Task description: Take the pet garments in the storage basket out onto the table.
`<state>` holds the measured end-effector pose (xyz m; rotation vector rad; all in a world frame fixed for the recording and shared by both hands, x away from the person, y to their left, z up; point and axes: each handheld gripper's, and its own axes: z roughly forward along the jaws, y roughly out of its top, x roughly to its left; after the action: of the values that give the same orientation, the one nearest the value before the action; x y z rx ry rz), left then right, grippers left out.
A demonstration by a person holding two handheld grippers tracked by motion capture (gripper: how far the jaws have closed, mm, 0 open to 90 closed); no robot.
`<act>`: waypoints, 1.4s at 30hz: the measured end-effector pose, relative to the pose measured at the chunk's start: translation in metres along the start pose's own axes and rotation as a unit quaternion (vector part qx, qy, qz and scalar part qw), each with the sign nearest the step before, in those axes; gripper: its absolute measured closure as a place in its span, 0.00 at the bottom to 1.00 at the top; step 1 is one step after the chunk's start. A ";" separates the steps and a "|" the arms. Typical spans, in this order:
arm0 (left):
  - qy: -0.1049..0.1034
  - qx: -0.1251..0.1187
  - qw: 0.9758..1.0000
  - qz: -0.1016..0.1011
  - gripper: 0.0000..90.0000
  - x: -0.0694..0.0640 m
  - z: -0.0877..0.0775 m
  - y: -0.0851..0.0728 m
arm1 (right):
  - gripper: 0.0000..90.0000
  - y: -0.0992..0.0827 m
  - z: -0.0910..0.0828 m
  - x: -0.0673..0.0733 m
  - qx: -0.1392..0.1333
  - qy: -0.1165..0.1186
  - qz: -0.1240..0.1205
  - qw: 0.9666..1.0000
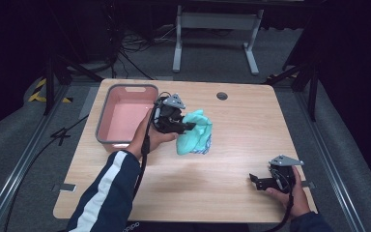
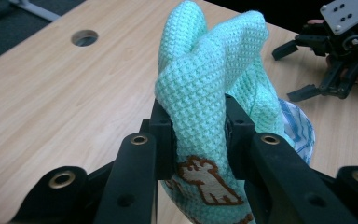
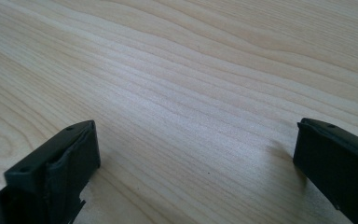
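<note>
Looking down from the high view, the left gripper (image 1: pixel 186 126) pinches a mint-green cloth (image 1: pixel 196 133) near the middle of the wooden table (image 1: pixel 232 145), just beside the pink basin (image 1: pixel 125 116), whose near rim sits under the person's left hand (image 1: pixel 149 137); the cloth's lower folds seem to trail on or close to the tabletop. The right gripper (image 1: pixel 254 181) rests well apart near the table's right front corner, jaws spread with nothing between them. From the left gripper view, the two black jaws press a thick bunched fold of the waffle-weave cloth (image 2: pixel 205 93), a brown printed figure just below the grip and a blue-striped layer hanging behind. Since the grip takes in only a bunch, a loose layer could slide out, or the trailing end could catch the basin's rim if the cloth is carried that way. From the right gripper view, the open jaws frame bare wood grain.
</note>
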<state>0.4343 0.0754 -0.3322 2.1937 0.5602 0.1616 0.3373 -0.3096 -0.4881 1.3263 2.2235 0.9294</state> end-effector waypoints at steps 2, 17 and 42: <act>-0.007 0.006 1.000 0.003 0.80 -0.003 0.007 -0.001 | 0.01 0.000 0.000 0.000 0.000 0.000 0.000 1.000; -0.032 0.044 0.998 -0.013 0.79 -0.006 0.057 -0.020 | 0.01 0.000 0.000 0.000 0.000 0.000 -0.001 1.000; -0.007 0.095 0.995 -0.036 0.74 -0.001 0.094 -0.043 | 0.01 0.000 0.000 0.000 0.000 0.000 -0.001 1.000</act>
<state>0.4476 0.0319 -0.4248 2.3526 0.6680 0.0557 0.3373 -0.3097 -0.4882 1.3247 2.2243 0.9298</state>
